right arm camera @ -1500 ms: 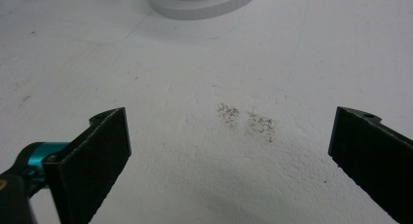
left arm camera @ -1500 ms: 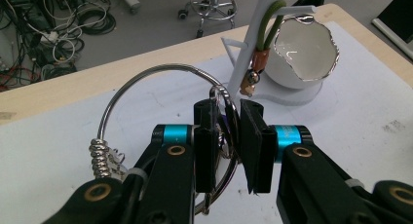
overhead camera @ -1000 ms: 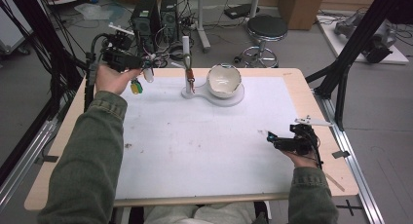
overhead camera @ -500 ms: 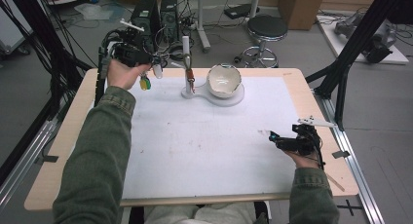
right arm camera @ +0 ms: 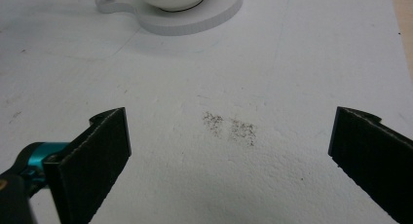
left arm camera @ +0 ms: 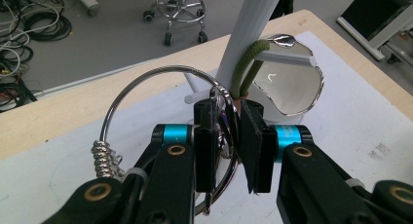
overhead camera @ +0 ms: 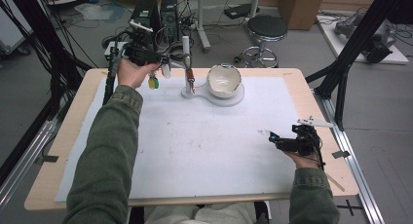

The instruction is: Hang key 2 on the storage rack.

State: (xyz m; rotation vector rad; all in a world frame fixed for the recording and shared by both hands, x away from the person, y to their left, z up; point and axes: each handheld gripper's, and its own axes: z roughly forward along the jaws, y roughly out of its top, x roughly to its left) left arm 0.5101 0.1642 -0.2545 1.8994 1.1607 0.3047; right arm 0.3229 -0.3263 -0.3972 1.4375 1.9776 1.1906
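Near the far edge, left gripper (left arm camera: 229, 136) clamps key ring (left arm camera: 146, 87).

Even, soft indoor light; slight blur.

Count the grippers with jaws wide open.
1. The right gripper, low over the mat at its right side, has jaws spread wide. The left gripper, raised near the white post, is clamped on a metal ring.

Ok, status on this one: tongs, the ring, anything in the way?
Left tongs shut on key ring, close by white stand. Right tongs open, idle over mat. Bowl beside stand.
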